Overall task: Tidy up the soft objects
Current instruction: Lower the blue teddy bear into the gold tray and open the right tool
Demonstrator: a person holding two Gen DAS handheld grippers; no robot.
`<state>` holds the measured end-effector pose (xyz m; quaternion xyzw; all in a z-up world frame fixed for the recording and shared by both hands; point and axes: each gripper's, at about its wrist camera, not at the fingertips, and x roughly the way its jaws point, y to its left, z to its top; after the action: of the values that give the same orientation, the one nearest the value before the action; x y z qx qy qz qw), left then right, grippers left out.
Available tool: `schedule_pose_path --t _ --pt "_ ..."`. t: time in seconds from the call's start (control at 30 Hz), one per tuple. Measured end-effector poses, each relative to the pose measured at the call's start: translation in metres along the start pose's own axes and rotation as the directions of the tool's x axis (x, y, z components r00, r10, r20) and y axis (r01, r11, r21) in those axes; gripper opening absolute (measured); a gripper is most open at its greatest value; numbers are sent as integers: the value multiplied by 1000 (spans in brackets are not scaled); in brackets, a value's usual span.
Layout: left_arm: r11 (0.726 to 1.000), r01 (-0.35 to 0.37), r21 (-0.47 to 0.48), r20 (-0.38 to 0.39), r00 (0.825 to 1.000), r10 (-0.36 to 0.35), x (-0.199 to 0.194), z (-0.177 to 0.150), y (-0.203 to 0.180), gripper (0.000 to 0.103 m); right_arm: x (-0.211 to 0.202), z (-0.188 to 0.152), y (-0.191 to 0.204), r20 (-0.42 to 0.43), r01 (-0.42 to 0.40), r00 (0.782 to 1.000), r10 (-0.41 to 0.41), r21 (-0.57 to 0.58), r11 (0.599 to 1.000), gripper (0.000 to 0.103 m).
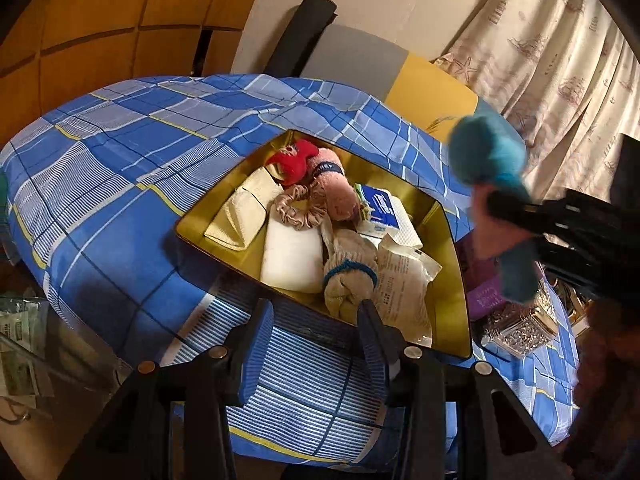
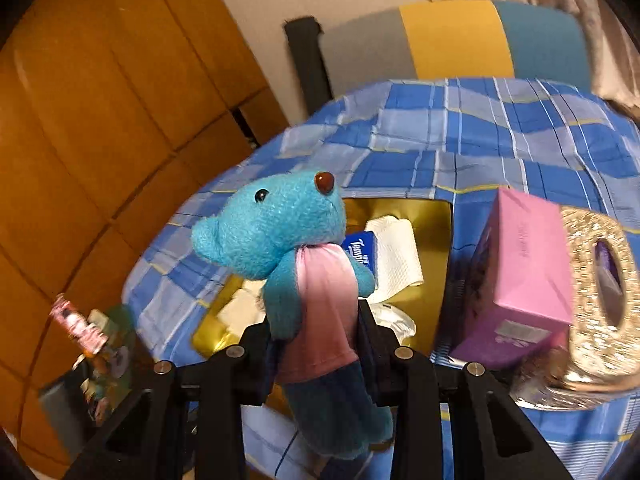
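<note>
We have 2 claws, 1 in each hand. Our right claw [image 2: 316, 336] is squeezed tight on a blue teddy bear [image 2: 280, 228]. The bear wears a pink shirt, and our 2 fingers pinch it on both sides of that shirt. Its head sticks up above the claw and its dark blue legs hang down below. From the left claw's camera the bear [image 1: 486, 152] looks blurry, up in the air by the right side of the gold box [image 1: 452, 240].

Our left claw [image 1: 316, 340] has its jaws apart and nothing is between them. It hangs over the blue checked blanket [image 1: 120, 160], just at the near edge of the gold box.

The gold box sits on the blanket and is full of soft things. We see a red plush toy [image 1: 294, 158], a pink rolled sock [image 1: 340, 192], a cream folded cloth [image 1: 248, 212], a white pillow-like block [image 1: 292, 256], a beige rolled sock with a blue band [image 1: 350, 276], a blue and white tissue pack [image 1: 378, 204] and a white packet with small print [image 1: 400, 280].

To the right of the box stand a pink and purple carton [image 2: 520, 276] and a sparkly gold tissue holder [image 2: 596, 292]. They are close beside each other.
</note>
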<state>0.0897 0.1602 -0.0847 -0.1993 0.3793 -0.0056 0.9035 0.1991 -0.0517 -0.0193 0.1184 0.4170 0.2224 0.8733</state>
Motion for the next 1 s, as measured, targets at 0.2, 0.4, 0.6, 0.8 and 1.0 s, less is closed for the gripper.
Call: schedule_pose_path --t 0.2,0.4,0.6,0.8,1.0 --pt "1000 -14 -5 25 1000 14 -5 3 3 44 41 18 -5 -9 125 992 -124 49 991 35" --pt "1000 -21 -8 26 999 21 -6 5 7 44 63 27 -16 -11 228 974 -228 102 968 35" --pt "1000 -23 -19 29 999 23 -6 5 9 44 69 29 -18 3 285 958 -287 104 953 35" --pt "999 -29 -25 43 999 30 -9 5 12 44 73 30 -21 10 334 942 -336 91 938 35" --pt "999 -34 -32 49 998 36 -9 6 15 44 78 33 -26 8 364 930 -367 92 927 35"
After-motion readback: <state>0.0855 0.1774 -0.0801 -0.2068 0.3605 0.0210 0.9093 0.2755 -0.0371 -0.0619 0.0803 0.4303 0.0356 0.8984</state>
